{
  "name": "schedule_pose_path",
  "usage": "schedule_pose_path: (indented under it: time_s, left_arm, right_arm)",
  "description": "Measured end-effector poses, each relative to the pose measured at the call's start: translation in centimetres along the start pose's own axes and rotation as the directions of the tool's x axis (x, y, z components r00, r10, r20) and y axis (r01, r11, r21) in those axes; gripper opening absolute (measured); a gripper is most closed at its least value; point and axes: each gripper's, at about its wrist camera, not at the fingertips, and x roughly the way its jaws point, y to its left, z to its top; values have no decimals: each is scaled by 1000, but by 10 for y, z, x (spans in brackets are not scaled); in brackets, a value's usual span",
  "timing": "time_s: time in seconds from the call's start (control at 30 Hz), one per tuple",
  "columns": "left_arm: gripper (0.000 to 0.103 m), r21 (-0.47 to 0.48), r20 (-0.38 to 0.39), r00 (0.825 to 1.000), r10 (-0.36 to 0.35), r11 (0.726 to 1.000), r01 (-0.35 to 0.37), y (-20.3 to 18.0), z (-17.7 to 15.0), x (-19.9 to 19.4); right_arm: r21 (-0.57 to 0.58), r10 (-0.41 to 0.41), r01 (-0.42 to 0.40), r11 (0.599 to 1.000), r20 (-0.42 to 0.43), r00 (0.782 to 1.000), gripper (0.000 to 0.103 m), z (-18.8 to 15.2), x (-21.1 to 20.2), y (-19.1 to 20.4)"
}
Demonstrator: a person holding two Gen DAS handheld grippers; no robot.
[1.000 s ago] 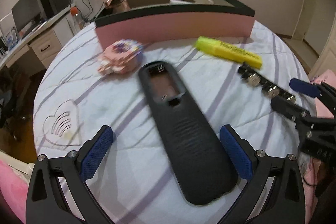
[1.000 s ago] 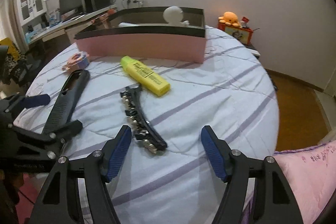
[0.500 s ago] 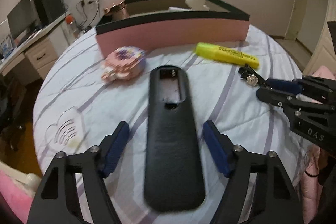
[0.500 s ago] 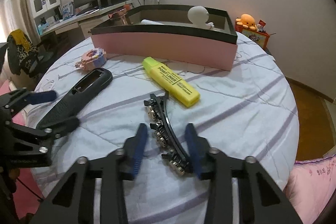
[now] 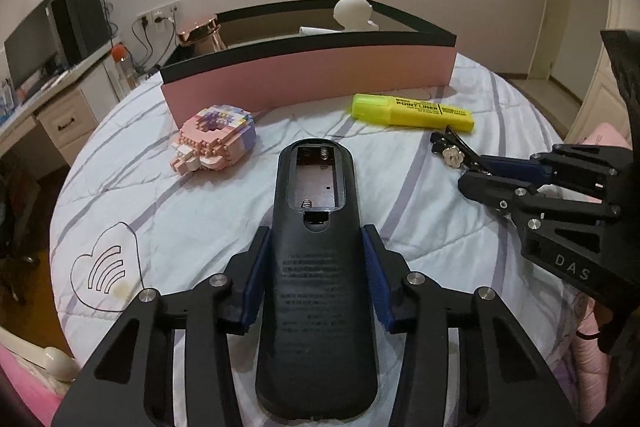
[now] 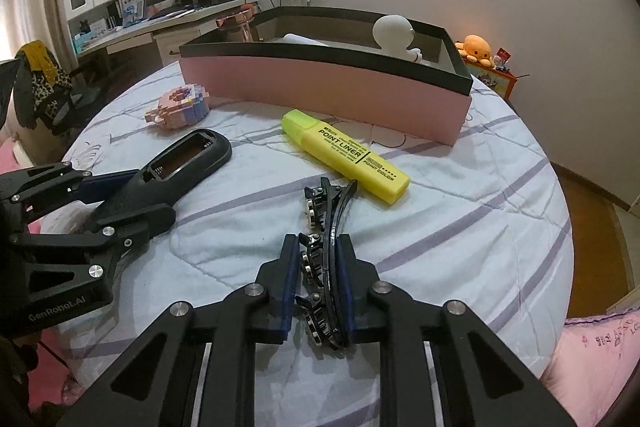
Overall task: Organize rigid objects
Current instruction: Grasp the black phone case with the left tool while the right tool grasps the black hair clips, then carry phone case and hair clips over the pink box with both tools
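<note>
The left gripper (image 5: 318, 259) pinches a black plastic remote (image 5: 316, 291) across its middle, blue pads flat on both sides. The remote lies back-up on the quilt (image 5: 192, 211): a long rounded slab with fine ribbed print on the shell and an open battery bay at its 12 o'clock end, coil springs showing inside.

The right gripper (image 6: 318, 281) is pressed onto a hair clip (image 6: 326, 227), a thin curved black bar edged with a row of small metal studs; the clip's forked tip points to 12 o'clock, almost touching the highlighter (image 6: 346, 155). That is a chunky yellow plastic block with a paler cap, printed "POINT LINER" and "POINT COLOR" in black.

At 11 o'clock of the remote in the left view sits a block toy (image 5: 214, 143), knobbly, in pink, lilac and white bricks. Beyond it, at 12 o'clock, stands the box (image 5: 308, 79): smooth pink walls, dark rim, long and rectangular. A smooth white round-headed figure (image 6: 394, 35) stands inside at its far right end.

The quilt is white, stitched, with lilac stripes and an outlined heart (image 5: 106, 269). The grippers' black frames read "DAS" and "GenRobot.AI".
</note>
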Motion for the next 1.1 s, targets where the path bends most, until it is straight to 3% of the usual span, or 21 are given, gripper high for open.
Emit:
schedule_pose_path:
  time_s: [0.17, 0.37, 0.57, 0.87, 1.1]
  left_arm:
    - [48, -10, -9, 1000, -7, 1000, 7, 1, 2, 2]
    - [44, 7, -7, 1000, 24, 1000, -24, -3, 1, 0]
    - [44, 5, -12, 1000, -4, 1000, 4, 0, 2, -8]
    - [44, -18, 54, 999, 1, 1000, 0, 9, 12, -39]
    - [44, -45, 154, 986, 59, 998, -53, 22, 35, -77]
  right_arm:
    - [18, 6, -6, 1000, 3, 1000, 19, -1, 0, -2]
    - [19, 19, -19, 1000, 13, 1000, 19, -2, 0, -4]
    - [35, 38, -39, 999, 31, 999, 18, -3, -5, -5]
    - [107, 152, -163, 981, 101, 983, 18, 4, -24, -7]
    - [82, 148, -167, 983, 199, 969, 18, 25, -56, -5]
